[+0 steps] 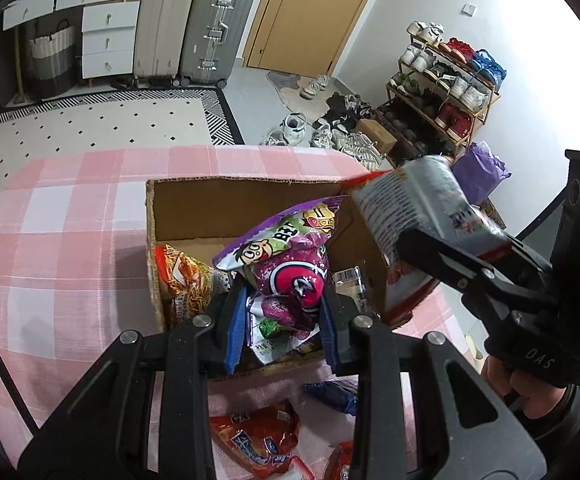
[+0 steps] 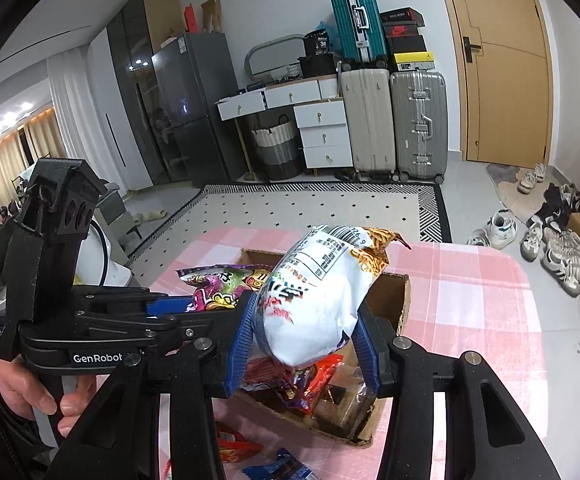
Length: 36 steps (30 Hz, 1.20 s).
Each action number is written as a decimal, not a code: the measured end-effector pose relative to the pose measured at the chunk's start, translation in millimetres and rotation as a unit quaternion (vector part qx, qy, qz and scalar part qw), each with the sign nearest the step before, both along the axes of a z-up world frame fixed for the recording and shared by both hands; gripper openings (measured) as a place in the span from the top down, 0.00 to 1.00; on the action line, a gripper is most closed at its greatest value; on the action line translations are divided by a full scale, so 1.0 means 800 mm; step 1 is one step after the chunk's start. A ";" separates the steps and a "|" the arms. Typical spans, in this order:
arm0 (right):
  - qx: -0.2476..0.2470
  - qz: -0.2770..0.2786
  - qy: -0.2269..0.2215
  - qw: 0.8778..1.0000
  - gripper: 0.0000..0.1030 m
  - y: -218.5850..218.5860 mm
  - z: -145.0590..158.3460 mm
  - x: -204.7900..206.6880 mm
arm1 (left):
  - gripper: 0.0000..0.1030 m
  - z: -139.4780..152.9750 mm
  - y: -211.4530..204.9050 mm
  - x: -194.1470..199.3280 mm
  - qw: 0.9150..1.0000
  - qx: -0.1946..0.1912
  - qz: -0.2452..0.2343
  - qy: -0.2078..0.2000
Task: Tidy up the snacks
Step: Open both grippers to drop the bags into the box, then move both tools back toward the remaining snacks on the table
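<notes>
left wrist view: cardboard box (image 1: 193, 208) is sitting open on a pink-and-white checked tablecloth (image 1: 69, 220), its corrugated rim ragged.
left gripper (image 1: 283, 320): ridged blue pads are pressing both sides of a glossy purple snack bag (image 1: 285, 268), puffy and crinkled, which is hanging inside the box.
box contents: an orange foil noodle-stick packet (image 1: 185, 280) is leaning against the left wall.
loose snacks: a shiny red packet (image 1: 257, 436) and a dark blue wrapper (image 1: 332, 396) are lying on the cloth near the box.
right wrist view: right gripper (image 2: 304, 340) is clamping a plump white pillow bag (image 2: 314, 300), printed label side facing the camera, above the box's (image 2: 394, 300) open top.
left gripper (image 2: 209, 308): it is reaching in from the left, holding the purple bag (image 2: 225, 284).
</notes>
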State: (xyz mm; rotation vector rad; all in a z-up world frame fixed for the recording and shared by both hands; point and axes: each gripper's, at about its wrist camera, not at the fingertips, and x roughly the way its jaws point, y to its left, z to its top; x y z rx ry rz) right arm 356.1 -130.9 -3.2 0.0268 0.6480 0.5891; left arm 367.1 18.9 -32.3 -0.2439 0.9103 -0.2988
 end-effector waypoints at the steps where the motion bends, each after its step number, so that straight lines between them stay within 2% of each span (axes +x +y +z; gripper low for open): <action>1: -0.001 -0.001 0.001 1.000 0.55 0.000 -0.004 0.003 | 0.73 -0.003 -0.001 0.000 1.000 0.000 -0.001 0.001; 5: -0.008 -0.014 -0.001 1.000 0.54 0.002 -0.014 0.015 | 0.72 -0.015 -0.004 0.009 1.000 0.002 -0.003 0.004; 7: -0.005 -0.018 0.000 1.000 0.52 0.001 -0.018 0.021 | 0.65 -0.018 -0.002 0.014 1.000 0.004 0.006 0.008; 9: -0.002 -0.020 0.001 1.000 0.52 -0.001 -0.019 0.023 | 0.33 -0.020 0.003 0.014 1.000 -0.002 0.009 0.010; 11: 0.003 -0.026 -0.009 1.000 0.51 -0.007 -0.015 0.018 | 0.21 -0.015 0.006 0.011 1.000 0.002 0.018 -0.002; 16: 0.015 -0.031 -0.029 0.999 0.38 -0.025 0.000 -0.001 | 0.20 -0.001 0.008 -0.001 1.000 0.012 0.023 -0.015; 30: 0.018 -0.034 -0.063 0.997 0.35 -0.055 0.034 -0.079 | 0.20 0.054 -0.004 -0.066 0.997 0.047 0.038 -0.042; 36: 0.025 -0.033 -0.075 0.996 0.26 -0.060 0.044 -0.119 | 0.19 0.074 -0.006 -0.108 0.994 0.071 0.046 -0.064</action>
